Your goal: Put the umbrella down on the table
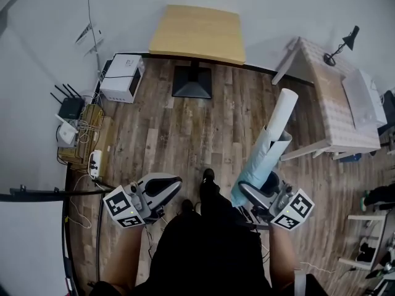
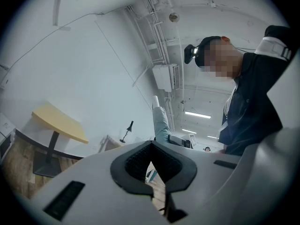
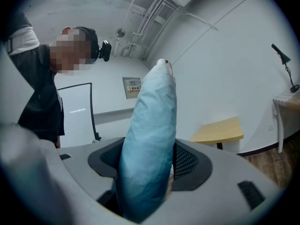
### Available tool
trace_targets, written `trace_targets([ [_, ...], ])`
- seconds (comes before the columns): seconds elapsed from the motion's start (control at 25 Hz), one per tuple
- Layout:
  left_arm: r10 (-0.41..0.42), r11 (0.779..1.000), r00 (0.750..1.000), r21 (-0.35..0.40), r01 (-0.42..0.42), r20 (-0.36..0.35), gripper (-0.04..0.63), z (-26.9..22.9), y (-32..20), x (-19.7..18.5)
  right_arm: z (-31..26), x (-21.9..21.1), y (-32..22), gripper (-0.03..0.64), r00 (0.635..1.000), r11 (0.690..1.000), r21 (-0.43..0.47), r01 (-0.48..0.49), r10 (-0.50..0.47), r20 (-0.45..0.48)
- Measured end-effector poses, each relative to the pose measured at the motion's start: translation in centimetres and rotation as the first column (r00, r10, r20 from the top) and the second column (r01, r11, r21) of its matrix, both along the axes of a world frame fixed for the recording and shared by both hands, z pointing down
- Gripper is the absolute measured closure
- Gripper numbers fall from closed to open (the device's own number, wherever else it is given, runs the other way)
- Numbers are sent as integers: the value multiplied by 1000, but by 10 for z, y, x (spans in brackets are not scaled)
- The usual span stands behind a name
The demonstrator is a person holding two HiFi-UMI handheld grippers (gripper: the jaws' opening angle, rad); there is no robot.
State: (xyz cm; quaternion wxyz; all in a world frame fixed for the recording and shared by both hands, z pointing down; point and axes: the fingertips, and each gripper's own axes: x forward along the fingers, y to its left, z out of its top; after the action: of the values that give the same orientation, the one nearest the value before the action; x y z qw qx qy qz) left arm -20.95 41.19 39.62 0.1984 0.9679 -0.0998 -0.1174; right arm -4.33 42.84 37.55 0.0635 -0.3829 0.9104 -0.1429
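Wood floor (image 1: 185, 128) runs under everything, with white walls round it. The umbrella (image 1: 266, 156) is not down yet; it is up in the air over the floor, on the person's right side, well apart from both counters. It is folded up and light blue, with a white end at the top, and it leans up and away from the person. The right gripper (image 1: 256, 193) has it near its bottom end; its fingers are squeezed on the blue cloth from both sides, so the umbrella cannot slip or tip over. I think it is held low down and pointing up so the long part does not drag on the floor. The left gripper (image 1: 162, 187) holds nothing; its fingers are pressed together, and it hangs by the person's left side, out of the way. Ahead, by the far wall, is the yellow counter (image 1: 197, 32), flat and bare on top; to the right is a white counter (image 1: 336, 97) with a black lamp (image 1: 342, 45). I cannot tell which one is meant; either way, the person would need to step closer first.
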Motion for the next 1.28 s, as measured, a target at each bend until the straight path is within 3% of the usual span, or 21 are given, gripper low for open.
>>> trace_targets([
  [0.4,9,1000,998,-8,-8,62,583,3,-67,49,11,37,-64,321,999,999,-7,38,-38,29],
  [0.64,8,1000,991,-25,-5,136,583,12,-128,102,17,90,-121,321,999,999,15,43,-43,28],
  [0.84,-24,1000,983,-2,25,182,583,-17,-172,143,16,147,-160,321,997,999,13,44,-44,67],
  [1.04,-84,996,973,42,77,216,583,-40,-197,156,9,179,-196,321,993,997,54,56,-61,103],
  [1.28,-109,994,967,40,103,232,583,-36,-228,166,3,192,-224,321,989,994,82,78,-88,120],
])
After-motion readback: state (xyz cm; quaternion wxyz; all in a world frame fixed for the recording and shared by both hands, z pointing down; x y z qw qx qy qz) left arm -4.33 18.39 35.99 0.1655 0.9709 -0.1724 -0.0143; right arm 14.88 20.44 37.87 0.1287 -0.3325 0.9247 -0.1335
